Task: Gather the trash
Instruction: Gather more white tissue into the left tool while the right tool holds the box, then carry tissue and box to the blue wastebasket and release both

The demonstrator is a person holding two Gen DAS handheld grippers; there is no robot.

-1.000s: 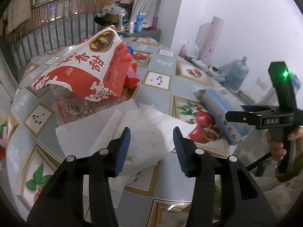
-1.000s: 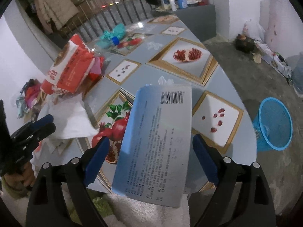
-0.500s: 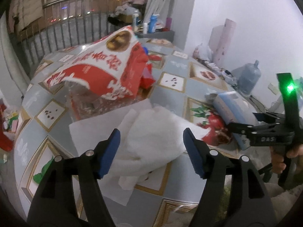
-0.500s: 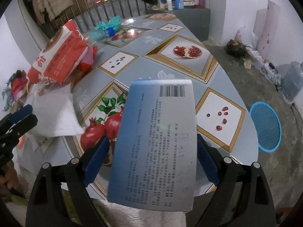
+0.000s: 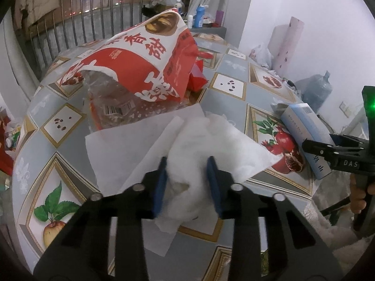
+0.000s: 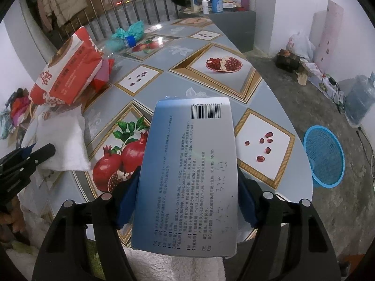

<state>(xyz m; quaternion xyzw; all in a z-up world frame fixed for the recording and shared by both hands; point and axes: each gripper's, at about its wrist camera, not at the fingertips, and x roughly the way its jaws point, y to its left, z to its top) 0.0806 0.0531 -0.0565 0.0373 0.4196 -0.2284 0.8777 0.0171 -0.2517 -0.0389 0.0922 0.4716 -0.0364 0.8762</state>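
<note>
A crumpled white tissue point(image 5: 211, 140) lies on the fruit-patterned table point(image 5: 229, 98) near its front edge. My left gripper point(image 5: 187, 182) is closing, and its blue pads squeeze the bunched tissue between them. The right wrist view shows the same tissue point(image 6: 63, 140) at the left, with the left gripper point(image 6: 44, 149) on it. A flat blue-and-white medicine box point(image 6: 192, 164) with a barcode fills my right gripper point(image 6: 187, 199). Its jaws are closing and the pads touch both long sides of the box. In the left wrist view the box point(image 5: 302, 126) sticks up from the right gripper point(image 5: 328, 149).
A big red-and-white snack bag point(image 5: 140, 58) and a clear wrapper point(image 5: 117, 110) lie behind the tissue. A crushed bottle with a green bag point(image 6: 129, 35) sits at the table's far side. A blue mesh basket point(image 6: 324, 157) stands on the floor right of the table, a water jug point(image 6: 358, 103) beyond it.
The left jaws opened wider, then came together on the tissue and bunched it. The right jaws narrowed until the pads met the box's sides. Neither hand shifted much.
</note>
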